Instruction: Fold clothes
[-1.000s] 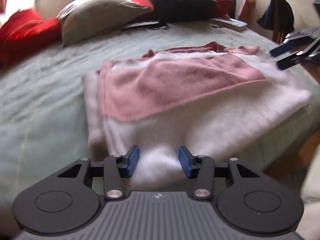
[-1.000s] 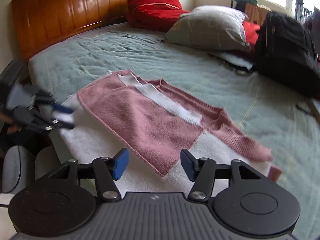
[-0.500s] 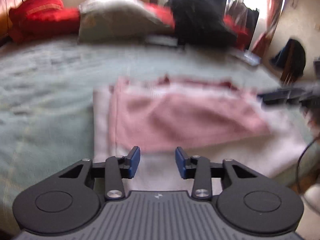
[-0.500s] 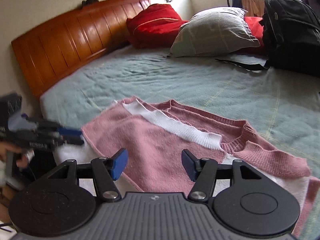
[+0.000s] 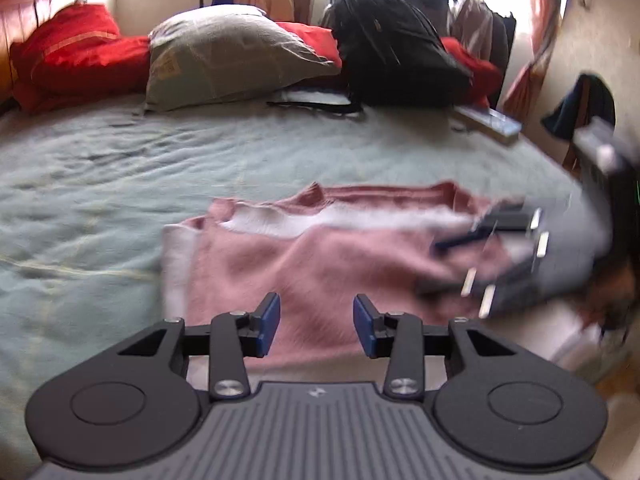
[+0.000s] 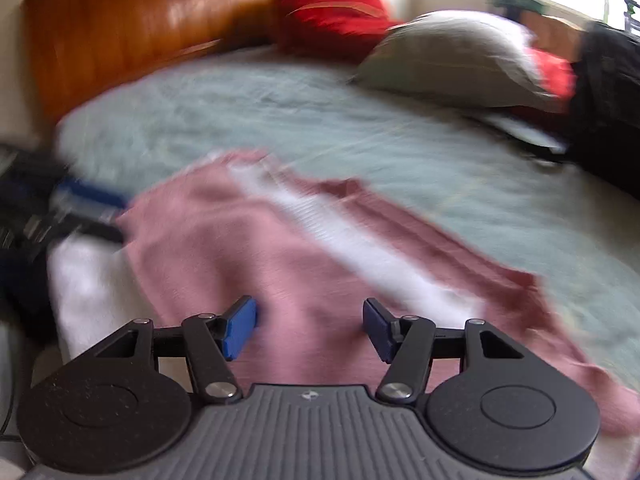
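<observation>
A pink and white knitted sweater [image 5: 320,264] lies partly folded on the green bedspread [image 5: 100,200], near the bed's edge. My left gripper [image 5: 316,324] hovers over the pink panel's near edge; its jaws are opening, with nothing between them. In the left wrist view my right gripper [image 5: 492,248] shows as a blur over the sweater's right side. From the right wrist, the sweater [image 6: 248,264] fills the foreground and my right gripper [image 6: 310,330] stands open just above the pink fabric, holding nothing. At that view's left edge, the left gripper [image 6: 80,204] is a blur by the sweater's corner.
Red cushions [image 5: 72,60], a grey pillow [image 5: 232,60] and a black backpack [image 5: 396,52] line the far side of the bed. A book [image 5: 488,120] lies at the far right. A wooden headboard [image 6: 120,28] bounds one end. A floor drop runs along the near edge.
My right gripper has come down and closer over the sweater's pink panel. My left gripper has shifted along the near edge and rolled level. Neither has taken hold of the fabric.
</observation>
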`<action>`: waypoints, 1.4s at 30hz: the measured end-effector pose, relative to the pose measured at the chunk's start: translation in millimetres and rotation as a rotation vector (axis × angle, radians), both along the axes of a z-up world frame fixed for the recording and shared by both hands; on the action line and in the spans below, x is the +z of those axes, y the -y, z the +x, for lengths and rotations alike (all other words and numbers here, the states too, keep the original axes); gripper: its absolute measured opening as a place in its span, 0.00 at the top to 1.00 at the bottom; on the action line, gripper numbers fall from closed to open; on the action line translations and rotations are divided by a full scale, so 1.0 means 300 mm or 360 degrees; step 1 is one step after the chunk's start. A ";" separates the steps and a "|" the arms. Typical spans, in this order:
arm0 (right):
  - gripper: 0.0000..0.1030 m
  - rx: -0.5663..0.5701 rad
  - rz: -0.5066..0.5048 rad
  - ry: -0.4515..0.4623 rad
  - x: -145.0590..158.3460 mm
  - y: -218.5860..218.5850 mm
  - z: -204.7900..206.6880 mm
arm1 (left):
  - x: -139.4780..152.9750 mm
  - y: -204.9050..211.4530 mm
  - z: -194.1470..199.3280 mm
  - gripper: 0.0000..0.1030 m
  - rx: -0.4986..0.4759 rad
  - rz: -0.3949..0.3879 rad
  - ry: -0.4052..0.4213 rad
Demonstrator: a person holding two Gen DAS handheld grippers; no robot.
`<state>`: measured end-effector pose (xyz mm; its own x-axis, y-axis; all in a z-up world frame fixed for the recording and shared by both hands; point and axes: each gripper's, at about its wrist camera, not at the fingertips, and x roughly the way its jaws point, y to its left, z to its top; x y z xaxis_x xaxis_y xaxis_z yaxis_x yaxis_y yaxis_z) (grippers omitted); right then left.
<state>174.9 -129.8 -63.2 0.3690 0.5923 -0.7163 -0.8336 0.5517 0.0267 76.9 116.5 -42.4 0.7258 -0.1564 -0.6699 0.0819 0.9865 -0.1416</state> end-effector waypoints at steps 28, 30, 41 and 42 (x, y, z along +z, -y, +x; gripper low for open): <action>0.29 -0.0027 0.0257 -0.0132 0.087 0.126 0.083 | -0.074 -0.198 0.357 0.63 0.0119 -0.0036 -0.0164; 0.29 -0.0041 0.0251 -0.0132 0.083 0.131 0.085 | -0.082 -0.185 0.378 0.66 0.0059 -0.0018 -0.0180; 0.27 -0.0068 0.0263 -0.0103 0.105 0.172 0.068 | 0.022 -0.098 0.268 0.96 -0.0099 0.0127 0.0043; 0.27 -0.0076 0.0269 -0.0100 0.111 0.183 0.071 | 0.049 -0.078 0.238 0.96 -0.0125 0.0134 0.0079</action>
